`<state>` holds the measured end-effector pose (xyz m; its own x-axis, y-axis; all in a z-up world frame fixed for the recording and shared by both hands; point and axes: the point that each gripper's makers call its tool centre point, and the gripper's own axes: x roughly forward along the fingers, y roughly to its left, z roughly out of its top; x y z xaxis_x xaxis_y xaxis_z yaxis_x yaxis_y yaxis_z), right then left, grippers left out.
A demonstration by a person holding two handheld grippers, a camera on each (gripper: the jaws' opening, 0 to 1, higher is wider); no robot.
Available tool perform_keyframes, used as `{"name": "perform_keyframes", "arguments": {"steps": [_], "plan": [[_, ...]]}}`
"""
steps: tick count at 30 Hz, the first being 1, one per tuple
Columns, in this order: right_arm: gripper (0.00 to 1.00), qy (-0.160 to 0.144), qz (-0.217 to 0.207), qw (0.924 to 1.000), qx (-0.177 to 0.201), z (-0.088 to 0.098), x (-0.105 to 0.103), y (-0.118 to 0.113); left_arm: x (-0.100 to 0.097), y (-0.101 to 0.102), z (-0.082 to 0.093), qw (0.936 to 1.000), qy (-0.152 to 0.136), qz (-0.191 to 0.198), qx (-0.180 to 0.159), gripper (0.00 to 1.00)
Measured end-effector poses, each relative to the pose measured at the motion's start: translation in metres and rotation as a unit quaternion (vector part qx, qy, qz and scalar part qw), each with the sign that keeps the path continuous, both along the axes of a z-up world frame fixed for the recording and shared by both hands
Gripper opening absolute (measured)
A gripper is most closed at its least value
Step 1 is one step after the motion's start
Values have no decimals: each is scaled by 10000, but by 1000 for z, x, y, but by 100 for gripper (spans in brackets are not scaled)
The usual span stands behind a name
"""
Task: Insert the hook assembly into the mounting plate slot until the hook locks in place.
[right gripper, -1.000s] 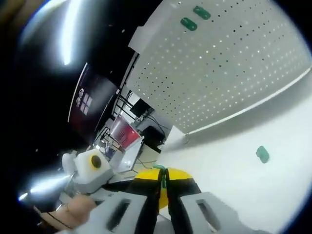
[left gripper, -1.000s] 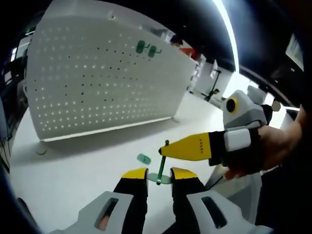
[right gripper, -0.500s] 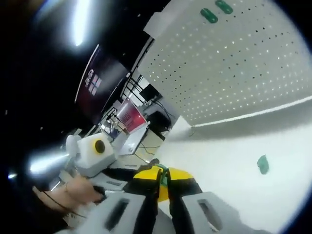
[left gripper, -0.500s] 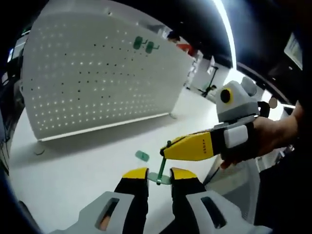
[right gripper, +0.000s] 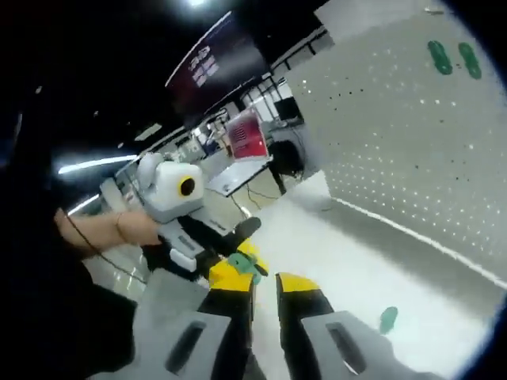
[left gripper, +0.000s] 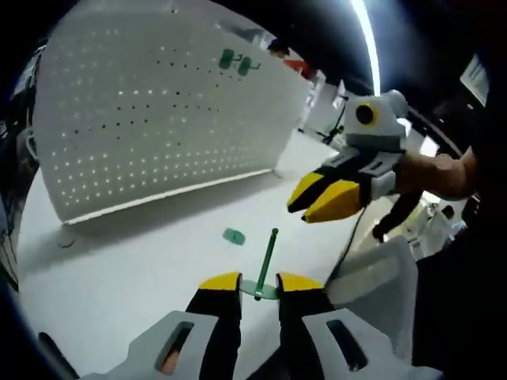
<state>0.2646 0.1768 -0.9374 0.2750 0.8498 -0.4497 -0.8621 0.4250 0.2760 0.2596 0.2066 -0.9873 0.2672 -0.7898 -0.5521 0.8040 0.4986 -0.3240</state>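
A green hook assembly (left gripper: 267,257), a thin rod on a round base, stands up between my left gripper's (left gripper: 259,283) yellow-tipped jaws, which are shut on its base. My right gripper (left gripper: 323,199) hovers to the upper right of the rod, apart from it, with its jaws slightly parted. In the right gripper view its jaws (right gripper: 264,281) hold nothing, and the hook's green tip (right gripper: 241,264) shows just beyond them. Two green mounting plates (left gripper: 236,61) (right gripper: 453,58) sit high on the white pegboard (left gripper: 150,119). A small loose green piece (left gripper: 233,236) (right gripper: 388,319) lies on the white table.
The upright pegboard (right gripper: 412,134) stands along the far side of the white table (left gripper: 135,253). A person's hand (left gripper: 444,174) holds the right gripper. A white sheet or box edge (left gripper: 380,277) lies at the table's right. Desks and screens (right gripper: 245,142) fill the dim room behind.
My right gripper let go of the hook's rod and pulled away up and to the right. The left gripper still holds the hook's base.
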Motion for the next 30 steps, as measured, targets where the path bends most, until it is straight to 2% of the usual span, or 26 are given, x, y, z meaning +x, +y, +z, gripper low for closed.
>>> {"name": "perform_keyframes", "arguments": {"steps": [3,5,6,8,10,12,21,30], "plan": [[8,-361,522,9973,-374,-2,-4,3,-6,1,1,9996,22,-272,39,16],[8,-489,779,9944,-519,-6,-7,6,-12,1,0,9985,42,-543,77,16],[8,-455,940,9933,-491,-7,-12,10,-18,1,-1,9974,138,-700,116,16],[8,-365,1284,9904,-366,-6,-25,19,-25,0,-1,9951,96,-973,162,16],[8,-493,1552,9858,-410,-8,-32,24,-28,-2,0,9942,121,-1065,128,16],[8,-491,1813,9810,-494,-12,-41,28,-33,-4,0,9929,147,-1175,124,16],[7,-520,2064,9754,-578,-26,-50,38,-44,-13,0,9892,239,-1440,101,17],[4,-556,2173,9731,-524,-27,-51,44,-45,-16,2,9884,229,-1500,62,17]]}}
